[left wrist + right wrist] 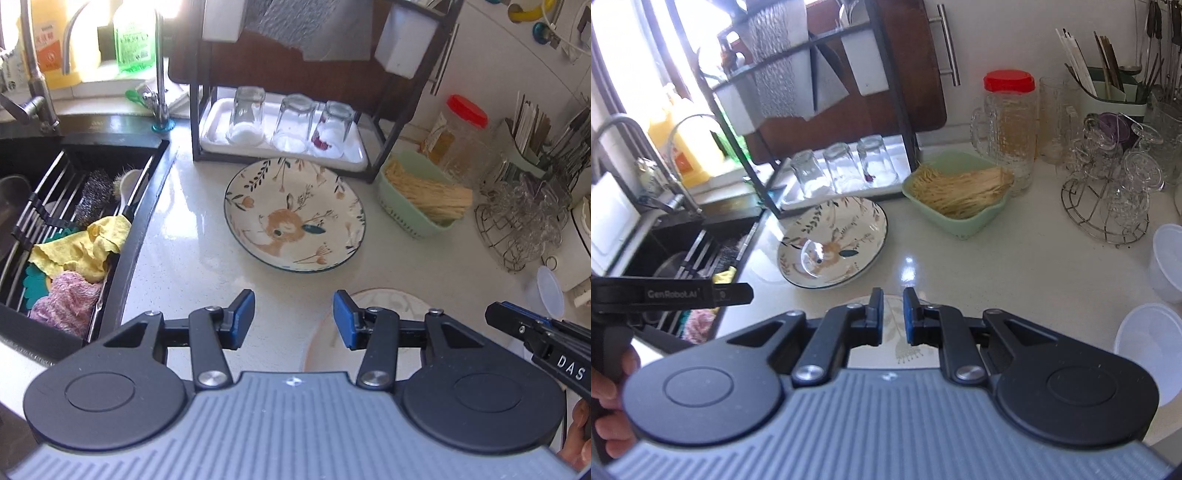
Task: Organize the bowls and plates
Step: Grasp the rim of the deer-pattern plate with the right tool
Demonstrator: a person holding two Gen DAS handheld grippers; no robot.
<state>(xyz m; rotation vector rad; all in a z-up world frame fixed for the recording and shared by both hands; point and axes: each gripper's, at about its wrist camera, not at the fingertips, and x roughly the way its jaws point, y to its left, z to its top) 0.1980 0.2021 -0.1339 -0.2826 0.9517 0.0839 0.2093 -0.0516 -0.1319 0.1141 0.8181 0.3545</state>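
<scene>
1. The counter (192, 258) carries everything we care about: the sink (55, 206) lies to the left, the black rack (288, 110) with its upturned glasses (295, 123) stands at the far side, and the green basket (417, 206) sits to the right of the rack.
2. The rabbit plate (295, 216) rests flat on the counter just in front of the rack, well clear of both tools, with its far rim close to the rack's white tray.
3. A second plate (384, 306) lies nearer to us, mostly hidden under the tools (we see only part of its pale rim and a leaf pattern in the right wrist view), so we judge it the likely first pick.
4. Two white plastic bowls (1145, 339) wait on the right edge of the counter, one behind the other.
5. The left gripper (293, 319) hangs spread wide and empty above the near counter; we would lower it to the near plate's left rim and keep it level.
6. The right gripper (893, 317) has its pads drawn nearly together but parted, gripping nothing; we would widen it before straddling the rim, then close gently, since glazed china slips.
7. We should keep lifts low and away from the glasses.
</scene>
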